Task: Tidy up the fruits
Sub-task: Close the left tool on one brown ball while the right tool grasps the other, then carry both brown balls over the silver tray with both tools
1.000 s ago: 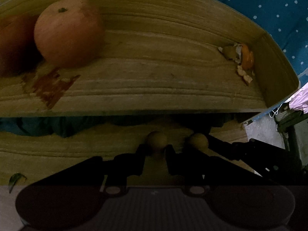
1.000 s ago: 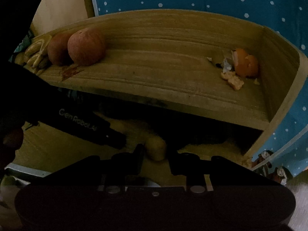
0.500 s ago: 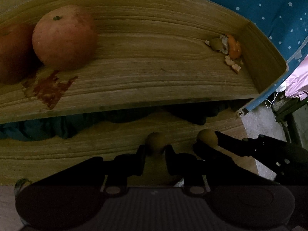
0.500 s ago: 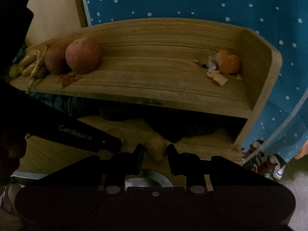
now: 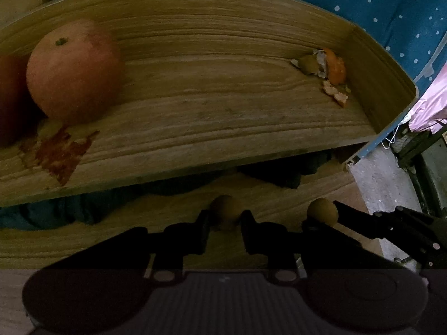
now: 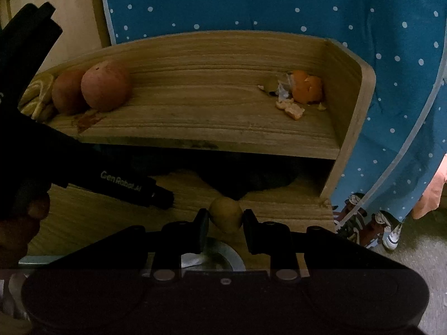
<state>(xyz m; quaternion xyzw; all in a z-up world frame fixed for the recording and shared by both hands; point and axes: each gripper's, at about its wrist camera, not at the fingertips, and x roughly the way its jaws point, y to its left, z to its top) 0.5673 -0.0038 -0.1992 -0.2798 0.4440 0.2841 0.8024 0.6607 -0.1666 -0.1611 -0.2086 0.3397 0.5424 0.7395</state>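
Left gripper (image 5: 225,219) was closed on a small brownish-green fruit (image 5: 225,209), jaws narrow and pinching it at both sides; right gripper (image 6: 225,219) likewise clamped a second small fruit (image 6: 225,214), which in the left view sat just right of the left jaws (image 5: 322,211) with the right gripper's black fingers behind it. Both fruits were held over the lower wooden shelf (image 5: 83,240), just ahead of the jaws. Above and beyond the jaws ran the upper shelf (image 5: 209,117): a large reddish apple (image 5: 74,69) up-left, a second darker one (image 6: 67,90) touching it further left, a red stain (image 5: 60,150) on the board below them. Far up-right of the jaws lay orange peel scraps (image 5: 332,75) against the shelf's side wall. Dark cloth (image 6: 251,178) bunched in the gap under the upper shelf, directly ahead of the jaws. Blue dotted fabric (image 6: 279,5) hung behind. In the right view the left gripper's black body (image 6: 123,187) crossed in from the left, beside the right jaws, and a metal dish (image 6: 223,256) showed below them. Versus half a second before: both grips unchanged, shelf sat smaller and further off in both views, right-held fruit had drifted further right of the left jaws
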